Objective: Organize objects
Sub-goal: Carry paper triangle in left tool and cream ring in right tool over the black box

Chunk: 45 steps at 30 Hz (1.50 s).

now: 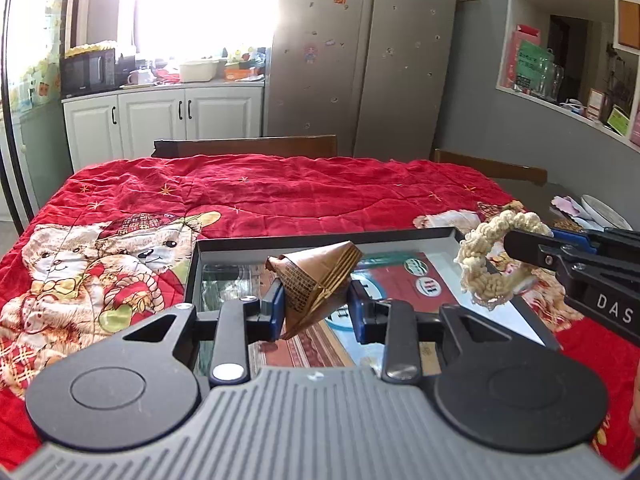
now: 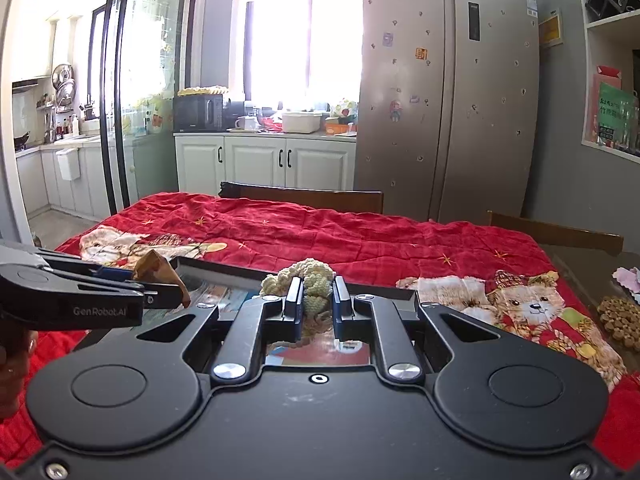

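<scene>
Two grippers hang side by side above a shallow black tray [image 1: 320, 239] that lies on a desk covered with a red teddy-bear quilt [image 1: 248, 196].

On the left, the left gripper [image 1: 318, 300] has its jaws closed on a brown folded-paper cone [image 1: 316, 280]. The cone sits between the blue pads [image 1: 276, 304], tilted, its ribbed wide end rising above and beyond the jaws and its narrow tip hanging below them, clear of the tray floor. From the right wrist view the same gripper [image 2: 176, 292] comes in from the left edge with the brown cone [image 2: 154, 266] at its tip.

Below and between both sets of jaws, the tray holds flat printed sheets in red, teal and white [image 1: 400, 284].

On the right, the right gripper [image 2: 316, 308] has its jaws nearly together, gripping a cream knitted ring [image 2: 312, 280]. The ring bulges above and ahead of the jaws, and a strand of it runs down between the pads. In the left wrist view that gripper [image 1: 510, 246] reaches in from the right edge, and the ring [image 1: 492, 260] hangs from its tip as an open loop over the tray's right rim.

Further right of the right jaws, a brown beaded mat [image 2: 620, 320] lies on the bare desk past the quilt's edge.
</scene>
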Tool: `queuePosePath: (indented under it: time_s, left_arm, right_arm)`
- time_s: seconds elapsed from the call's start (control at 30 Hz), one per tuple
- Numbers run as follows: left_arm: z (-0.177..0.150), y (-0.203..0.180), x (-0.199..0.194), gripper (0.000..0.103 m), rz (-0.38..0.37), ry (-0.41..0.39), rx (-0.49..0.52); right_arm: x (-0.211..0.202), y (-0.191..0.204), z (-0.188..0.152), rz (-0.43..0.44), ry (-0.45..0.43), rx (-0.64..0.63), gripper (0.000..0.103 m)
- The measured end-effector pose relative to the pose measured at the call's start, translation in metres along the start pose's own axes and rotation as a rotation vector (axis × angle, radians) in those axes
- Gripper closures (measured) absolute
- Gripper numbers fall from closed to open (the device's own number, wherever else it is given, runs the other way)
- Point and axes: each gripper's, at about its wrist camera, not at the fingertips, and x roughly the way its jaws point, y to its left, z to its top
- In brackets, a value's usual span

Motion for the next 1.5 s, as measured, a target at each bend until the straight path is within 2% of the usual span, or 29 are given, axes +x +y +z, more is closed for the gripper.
queuePosePath:
  time_s: [0.47,0.73,1.1,1.5]
  left_arm:
    - [0.002,0.009,0.064,0.067,0.023,0.086,-0.012]
    - [0.003,0.016,0.089,0.067,0.039,0.121,-0.015]
    - [0.003,0.017,0.103,0.066,0.038,0.16,-0.013]
    - [0.001,0.016,0.108,0.065,0.035,0.197,-0.007]
  right_arm:
    - [0.079,-0.02,-0.01,-0.001,0.095,0.061,0.089]
    - [0.107,-0.021,-0.016,0.012,0.132,0.07,0.089]
    - [0.137,-0.026,-0.015,0.016,0.197,0.089,0.089]
    - [0.15,-0.029,-0.017,0.02,0.267,0.103,0.089]
